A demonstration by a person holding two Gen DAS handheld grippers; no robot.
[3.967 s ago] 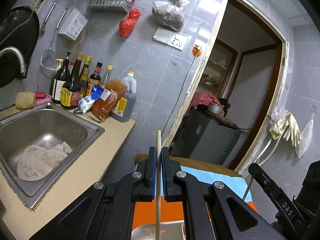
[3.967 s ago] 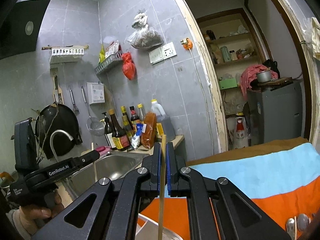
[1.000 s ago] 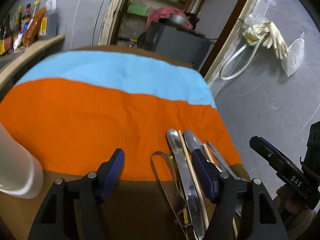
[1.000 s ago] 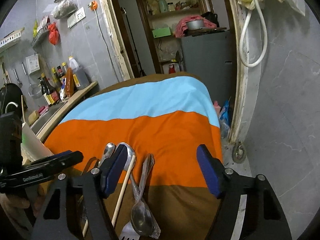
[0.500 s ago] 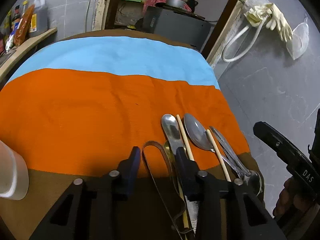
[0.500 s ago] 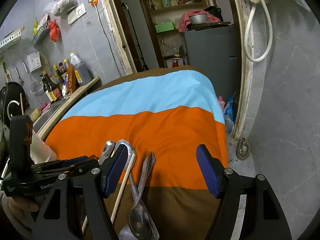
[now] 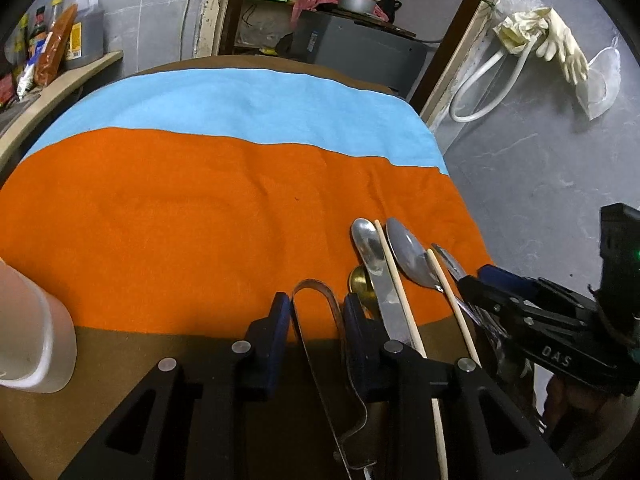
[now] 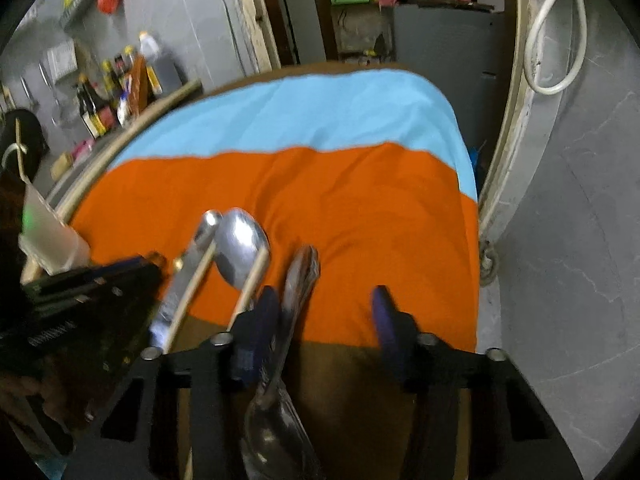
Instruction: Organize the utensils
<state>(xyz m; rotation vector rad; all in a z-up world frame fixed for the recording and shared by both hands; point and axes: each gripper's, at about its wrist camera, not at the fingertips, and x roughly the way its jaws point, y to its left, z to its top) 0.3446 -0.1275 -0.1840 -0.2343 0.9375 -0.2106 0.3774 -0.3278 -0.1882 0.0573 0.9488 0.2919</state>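
A bent metal tongs [image 7: 316, 292] lies on the brown strip of the cloth. My left gripper [image 7: 316, 320] straddles its loop, jaws closing, both pads against the tongs' arms. To its right lie two steel spoons [image 7: 408, 252], two wooden chopsticks [image 7: 394, 280] and a small gold spoon [image 7: 358, 280]. My right gripper [image 8: 322, 316] hangs low over a bundle of steel handles [image 8: 300, 280]. Its jaws are closing: the left pad is beside the bundle and the right pad stands well apart. The picture there is blurred.
An orange, blue and brown cloth [image 7: 180, 208] covers the round table. A white cup [image 7: 36, 340] stands at its left edge. A counter with bottles [image 8: 100, 100] lies beyond on the left, a doorway and grey cabinet [image 7: 360, 52] behind, and grey floor [image 8: 560, 280] on the right.
Four seconds ago each gripper held a chopstick near the sink. Over the last second the left jaws narrowed onto the tongs' loop. The right gripper dropped toward the utensils and its jaws narrowed.
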